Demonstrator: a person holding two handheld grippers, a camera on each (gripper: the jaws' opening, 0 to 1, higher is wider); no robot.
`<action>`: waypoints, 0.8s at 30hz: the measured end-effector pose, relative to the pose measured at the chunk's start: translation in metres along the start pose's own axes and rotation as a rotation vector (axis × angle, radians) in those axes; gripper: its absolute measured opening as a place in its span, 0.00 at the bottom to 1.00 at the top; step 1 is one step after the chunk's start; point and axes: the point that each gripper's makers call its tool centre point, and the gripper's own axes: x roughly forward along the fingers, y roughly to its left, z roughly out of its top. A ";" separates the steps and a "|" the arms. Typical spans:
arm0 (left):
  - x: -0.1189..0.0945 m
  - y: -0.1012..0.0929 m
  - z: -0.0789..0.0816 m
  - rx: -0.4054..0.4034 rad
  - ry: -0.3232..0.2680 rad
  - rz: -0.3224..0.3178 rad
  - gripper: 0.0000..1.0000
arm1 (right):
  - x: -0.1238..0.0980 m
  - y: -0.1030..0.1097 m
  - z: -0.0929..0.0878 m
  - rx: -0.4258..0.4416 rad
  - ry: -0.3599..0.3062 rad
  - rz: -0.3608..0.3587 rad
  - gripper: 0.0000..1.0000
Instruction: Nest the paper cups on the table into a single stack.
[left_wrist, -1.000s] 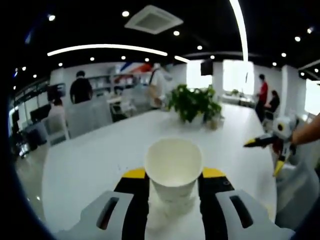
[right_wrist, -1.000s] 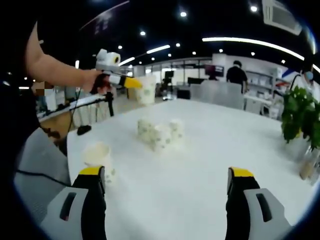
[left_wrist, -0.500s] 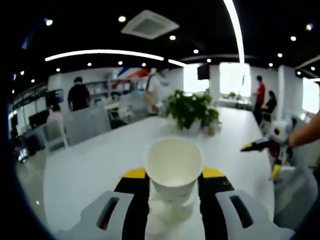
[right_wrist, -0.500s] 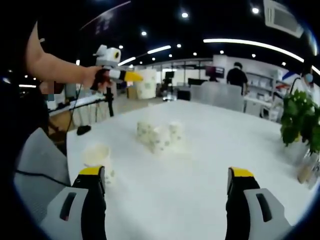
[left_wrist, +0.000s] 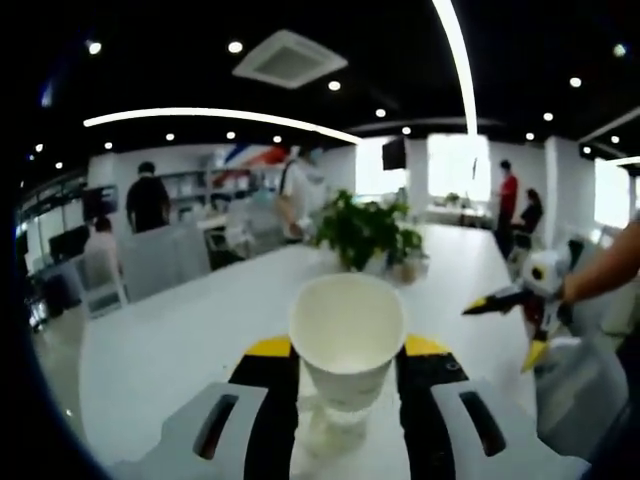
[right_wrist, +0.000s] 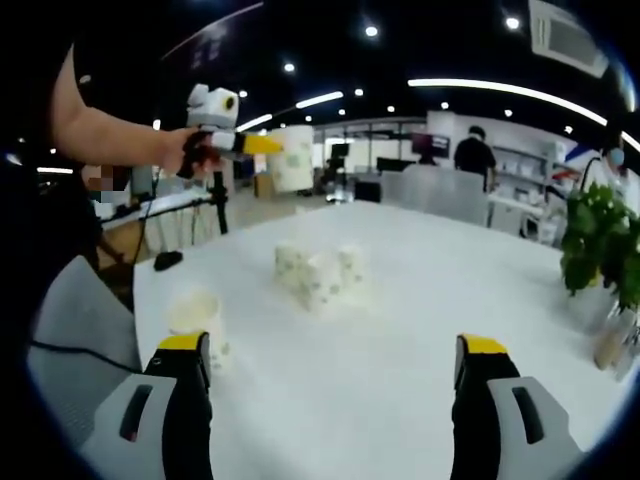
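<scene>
My left gripper (left_wrist: 346, 352) is shut on a white paper cup (left_wrist: 347, 335), held upright above the white table (left_wrist: 180, 340); another cup shows blurred just beneath it. In the right gripper view that same left gripper (right_wrist: 262, 145) holds the paper cup (right_wrist: 293, 158) high over the table's far left. My right gripper (right_wrist: 335, 360) is open with nothing between its jaws, low over the table (right_wrist: 430, 270). Three patterned cups (right_wrist: 318, 270) stand clustered mid-table. A single cup (right_wrist: 197, 318) stands near my right gripper's left finger. The right gripper (left_wrist: 505, 305) appears at the right of the left gripper view.
A potted green plant (left_wrist: 365, 230) stands on the table's far part, also seen as a plant (right_wrist: 600, 250) at the right edge. Grey chairs (left_wrist: 150, 262) and people stand beyond the table. A person's arm (right_wrist: 110, 135) and a tripod are at the left.
The left gripper has lifted its cup slightly higher and swung; the plant shifted left in its view. The right gripper has stayed still.
</scene>
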 end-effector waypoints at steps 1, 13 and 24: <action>-0.001 -0.003 0.001 -0.001 -0.003 -0.007 0.36 | -0.001 0.000 0.000 0.001 -0.001 0.000 1.00; -0.007 -0.026 0.016 0.006 -0.029 -0.045 0.36 | -0.003 0.004 0.001 -0.004 -0.004 0.003 1.00; -0.013 -0.043 0.019 0.024 -0.035 -0.081 0.36 | -0.002 0.004 0.004 -0.003 -0.012 0.001 1.00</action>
